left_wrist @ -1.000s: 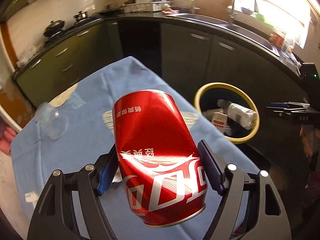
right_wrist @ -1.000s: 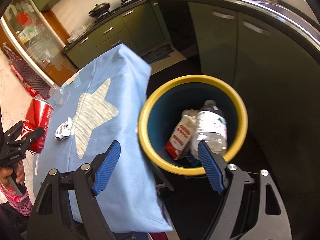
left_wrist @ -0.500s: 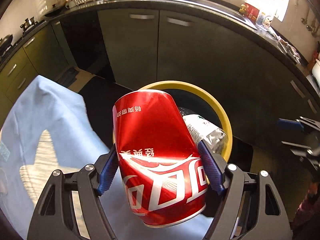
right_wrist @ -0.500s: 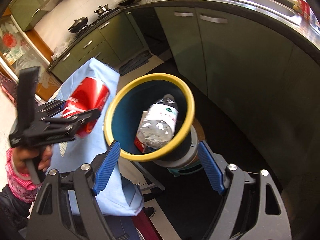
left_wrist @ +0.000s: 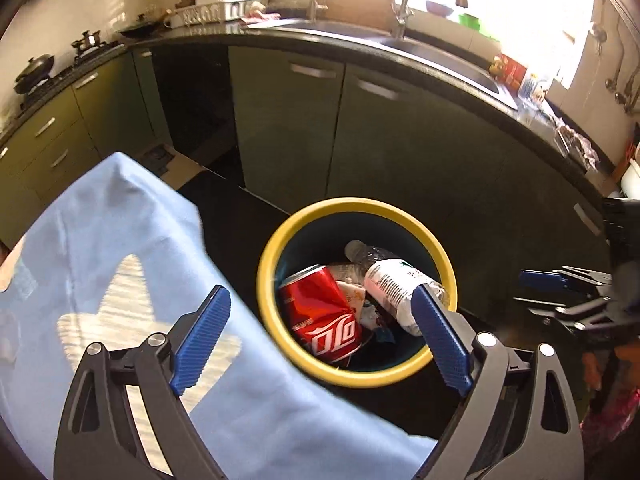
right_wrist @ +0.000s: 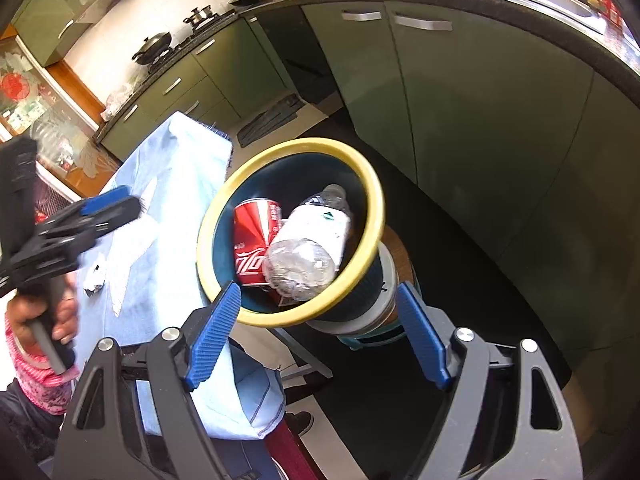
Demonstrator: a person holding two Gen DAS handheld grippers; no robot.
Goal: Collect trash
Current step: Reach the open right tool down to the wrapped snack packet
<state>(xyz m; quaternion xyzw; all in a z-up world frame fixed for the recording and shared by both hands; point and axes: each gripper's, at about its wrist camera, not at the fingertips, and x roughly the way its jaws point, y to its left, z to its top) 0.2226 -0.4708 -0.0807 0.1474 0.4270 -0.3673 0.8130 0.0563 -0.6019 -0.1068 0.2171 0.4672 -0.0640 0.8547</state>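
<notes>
The red cola can (left_wrist: 322,314) lies inside the yellow-rimmed bin (left_wrist: 352,378), beside a clear plastic bottle (left_wrist: 394,280) and a small carton. My left gripper (left_wrist: 320,336) is open and empty, held above the bin's near rim. My right gripper (right_wrist: 318,332) is open and empty, just in front of the bin (right_wrist: 288,320); the can (right_wrist: 254,240) and bottle (right_wrist: 310,242) show inside it. A crumpled paper scrap (right_wrist: 95,278) lies on the blue tablecloth (right_wrist: 160,216).
The blue-clothed table (left_wrist: 100,248) stands left of the bin. Green kitchen cabinets (left_wrist: 288,136) and a dark counter with a sink (left_wrist: 420,40) curve behind. In the right wrist view, the left gripper (right_wrist: 100,216) and the hand holding it are at the left.
My left gripper carried the can from over the table to above the bin, then opened; the can now lies in the bin. The right gripper stayed open near the bin.
</notes>
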